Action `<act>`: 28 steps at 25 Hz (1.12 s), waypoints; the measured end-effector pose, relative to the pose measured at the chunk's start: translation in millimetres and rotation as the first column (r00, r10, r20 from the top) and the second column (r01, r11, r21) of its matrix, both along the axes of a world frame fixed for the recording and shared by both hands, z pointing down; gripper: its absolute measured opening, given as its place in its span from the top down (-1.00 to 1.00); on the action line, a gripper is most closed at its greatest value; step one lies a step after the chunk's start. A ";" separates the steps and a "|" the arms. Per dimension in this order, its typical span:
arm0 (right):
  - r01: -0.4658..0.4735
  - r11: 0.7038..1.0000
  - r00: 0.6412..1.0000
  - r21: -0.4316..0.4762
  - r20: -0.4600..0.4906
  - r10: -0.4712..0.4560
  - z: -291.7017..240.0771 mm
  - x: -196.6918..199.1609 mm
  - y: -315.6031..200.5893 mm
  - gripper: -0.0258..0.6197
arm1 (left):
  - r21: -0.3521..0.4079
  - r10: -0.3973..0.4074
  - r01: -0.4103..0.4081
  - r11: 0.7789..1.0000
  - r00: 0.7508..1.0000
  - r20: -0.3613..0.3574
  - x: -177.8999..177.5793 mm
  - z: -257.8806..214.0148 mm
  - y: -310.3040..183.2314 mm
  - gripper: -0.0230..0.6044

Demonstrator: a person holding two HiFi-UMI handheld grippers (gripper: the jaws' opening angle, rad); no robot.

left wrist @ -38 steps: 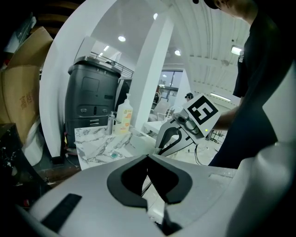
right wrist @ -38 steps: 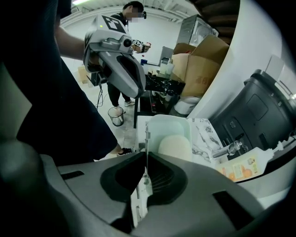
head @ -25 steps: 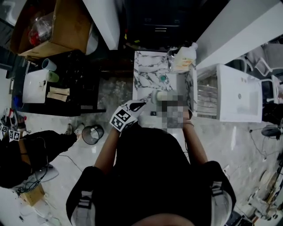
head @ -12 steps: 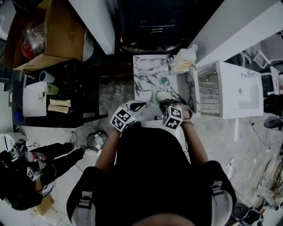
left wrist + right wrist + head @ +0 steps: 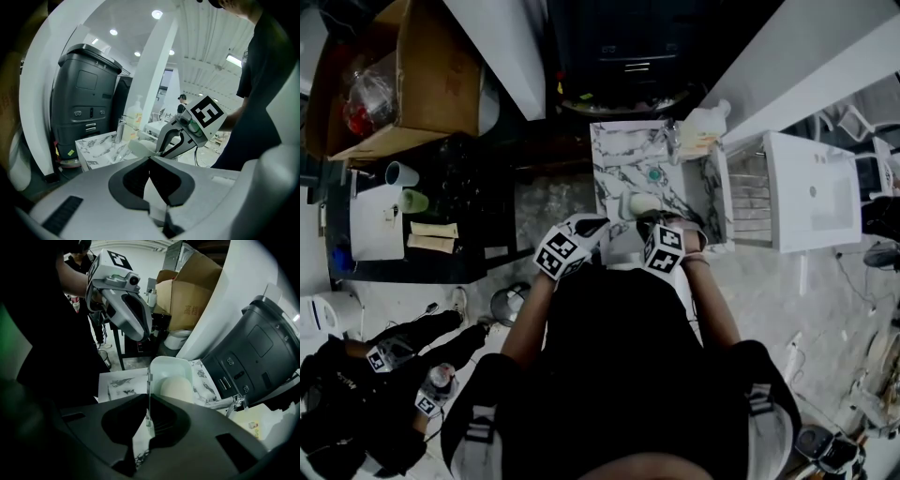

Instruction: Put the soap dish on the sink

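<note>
The soap dish is a pale tray with a cream bar of soap in it. It hangs over the near part of the marble sink top; whether it touches the marble I cannot tell. My right gripper is shut on the dish's near wall. In the right gripper view the thin rim of the soap dish stands between the jaws of my right gripper. My left gripper hovers just left of the dish, shut with nothing in it. The left gripper view has its jaws meeting at my left gripper, with the soap dish ahead.
A faucet, a green drain and a soap bottle are at the sink's far side. A white rack unit stands to the right. A black bin is behind, and a black table and cardboard box to the left.
Both grippers have shifted slightly across the sink top and the dish now lies a little nearer the drain. A person at the lower left has moved.
</note>
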State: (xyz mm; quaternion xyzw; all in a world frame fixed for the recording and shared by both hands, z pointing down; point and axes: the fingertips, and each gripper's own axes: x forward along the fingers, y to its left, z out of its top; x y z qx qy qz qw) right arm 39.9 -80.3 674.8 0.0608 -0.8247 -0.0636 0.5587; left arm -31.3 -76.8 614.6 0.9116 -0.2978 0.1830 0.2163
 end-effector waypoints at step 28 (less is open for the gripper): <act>-0.025 0.999 0.995 0.041 -0.091 0.028 12.3 -47.0 -29.7 0.89 | -0.010 0.090 -0.090 0.996 0.995 -0.033 -57.5 19.7 -14.1 0.93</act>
